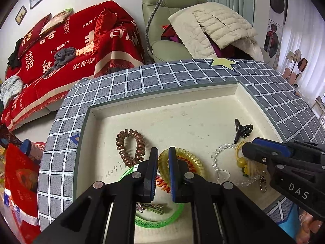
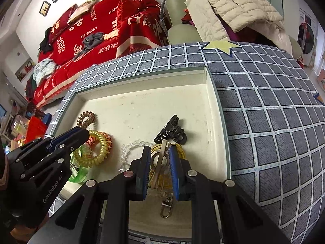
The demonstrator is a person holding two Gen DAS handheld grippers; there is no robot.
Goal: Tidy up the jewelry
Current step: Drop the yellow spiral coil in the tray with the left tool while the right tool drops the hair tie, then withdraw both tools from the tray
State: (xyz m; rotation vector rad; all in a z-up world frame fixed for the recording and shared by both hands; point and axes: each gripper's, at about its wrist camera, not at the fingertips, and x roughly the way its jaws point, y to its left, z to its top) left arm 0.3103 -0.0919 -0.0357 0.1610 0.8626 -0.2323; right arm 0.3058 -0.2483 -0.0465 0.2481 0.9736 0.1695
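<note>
A cream tray [image 1: 162, 109] [image 2: 142, 93] holds the jewelry. My left gripper [image 1: 163, 152] hovers low over the yellow spiral hair tie [image 1: 193, 158] [image 2: 97, 154], jaws a little apart and empty. A brown spiral hair tie [image 1: 130, 144] [image 2: 86, 119] lies to its left, a green bangle [image 1: 158, 221] [image 2: 80, 174] and a metal hair clip [image 1: 150, 207] beneath it. My right gripper [image 2: 159, 150] [image 1: 246, 146] is shut on a silver keyring clip [image 2: 161, 158] with yellow cord [image 2: 178, 148]. A black claw clip [image 1: 241, 130] [image 2: 172, 134] and a clear bead bracelet [image 1: 221, 156] [image 2: 132, 145] lie nearby.
The tray sits on a grey checked tablecloth [image 1: 142, 77] [image 2: 274, 122] with a yellow star patch [image 1: 223, 63]. Behind are a red-covered sofa [image 1: 71, 46] and a green armchair [image 1: 168, 20] with a beige jacket.
</note>
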